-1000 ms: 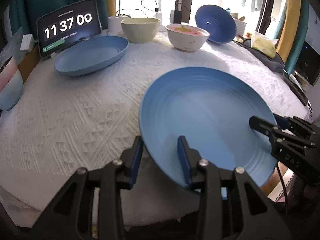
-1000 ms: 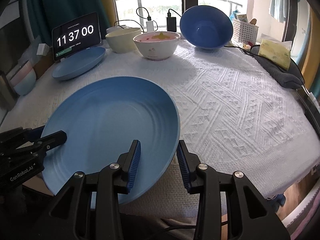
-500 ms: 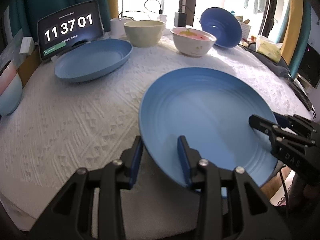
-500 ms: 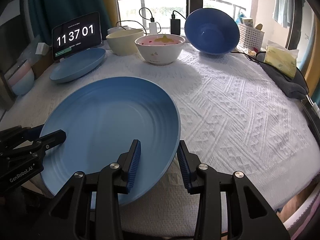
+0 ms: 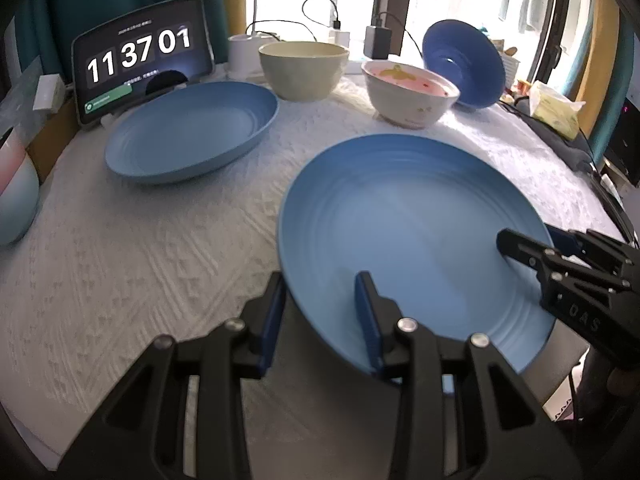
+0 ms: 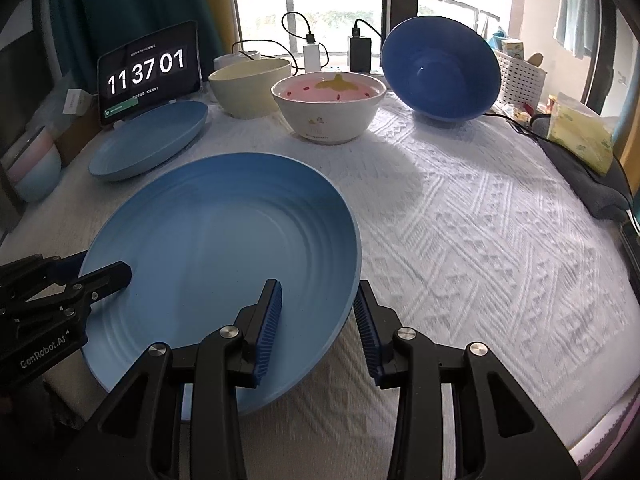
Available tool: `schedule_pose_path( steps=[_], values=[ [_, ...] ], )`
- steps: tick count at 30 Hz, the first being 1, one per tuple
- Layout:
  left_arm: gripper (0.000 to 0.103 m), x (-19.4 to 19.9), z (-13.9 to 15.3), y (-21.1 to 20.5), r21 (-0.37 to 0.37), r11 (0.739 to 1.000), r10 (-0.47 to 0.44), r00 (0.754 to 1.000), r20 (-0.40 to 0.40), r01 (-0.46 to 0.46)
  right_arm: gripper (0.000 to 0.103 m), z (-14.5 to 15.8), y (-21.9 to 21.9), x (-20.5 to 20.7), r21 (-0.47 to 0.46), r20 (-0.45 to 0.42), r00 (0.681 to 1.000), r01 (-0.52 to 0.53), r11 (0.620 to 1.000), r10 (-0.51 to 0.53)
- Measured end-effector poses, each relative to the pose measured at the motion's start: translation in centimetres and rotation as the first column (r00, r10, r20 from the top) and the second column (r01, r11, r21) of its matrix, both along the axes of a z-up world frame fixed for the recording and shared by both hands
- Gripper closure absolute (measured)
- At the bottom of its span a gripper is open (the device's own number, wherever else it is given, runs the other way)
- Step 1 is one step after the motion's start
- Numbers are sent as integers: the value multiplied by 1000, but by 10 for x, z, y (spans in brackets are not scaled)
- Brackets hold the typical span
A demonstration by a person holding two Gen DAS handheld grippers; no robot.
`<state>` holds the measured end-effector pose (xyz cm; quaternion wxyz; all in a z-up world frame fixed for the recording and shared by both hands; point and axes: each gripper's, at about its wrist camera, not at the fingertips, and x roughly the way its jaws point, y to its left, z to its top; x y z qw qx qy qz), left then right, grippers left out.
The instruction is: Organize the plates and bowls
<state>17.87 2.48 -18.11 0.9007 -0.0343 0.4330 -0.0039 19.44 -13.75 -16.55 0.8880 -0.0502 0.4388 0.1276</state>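
Through the left wrist camera we see our left gripper (image 5: 320, 304) clamped on the near left rim of the large blue plate (image 5: 408, 224), one pad under the rim and the other on the inside of the dish, the jaws at a narrow gap set by the rim. The plate is raised above the white tablecloth (image 5: 140, 248), tilted a little, over the near part of the table. At the right edge our right gripper (image 5: 516, 244) bites the opposite rim of the same plate. Farther back lie a second blue plate (image 5: 188, 136), flat on the cloth, a cream bowl (image 5: 302, 70), a white bowl with a pink inside (image 5: 410, 94) and a dark blue bowl (image 5: 460, 62) tipped on its side. A tablet showing a clock (image 5: 140, 68) stands behind the second plate, and a pink and blue bowl (image 5: 16, 196) sits at the far left edge.

Through the right wrist camera we see the right gripper (image 6: 318, 312) closed on the near right rim of the large blue plate (image 6: 224, 248), its left pad inside the dish and its right pad outside the rim, again at a narrow gap. The left gripper (image 6: 100, 272) holds the rim on the far left. The second blue plate (image 6: 148, 140) lies beyond, well apart, with the cream bowl (image 6: 248, 86), the white bowl (image 6: 328, 110) and the tipped dark blue bowl (image 6: 440, 70) in a row near the window.
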Motion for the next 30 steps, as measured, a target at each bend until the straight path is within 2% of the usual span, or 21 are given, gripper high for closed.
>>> schedule_pose_path(
  steps=[8, 16, 19, 22, 30],
  values=[
    [66, 10, 0, 2, -2, 1000, 6, 1000, -2, -6, 63, -1, 3, 17, 1, -3, 1000, -2, 1000, 2],
    [66, 12, 1, 9, -39, 999, 16, 1000, -25, -17, 63, -1, 3, 18, 4, -12, 1000, -2, 1000, 2],
    [65, 7, 4, 12, -39, 999, 28, 1000, -14, -29, 63, 1, 2, 17, 3, -10, 1000, 8, 1000, -8],
    [59, 1, 9, 16, -52, 998, 40, 999, 3, -40, 63, 4, -2, 15, 0, -1, 1000, 28, 1000, -28],
    [57, -10, 20, 27, -73, 995, 72, 996, 44, -69, 62, 19, -3, 8, -4, 44, 998, 40, 999, -40]
  ],
)
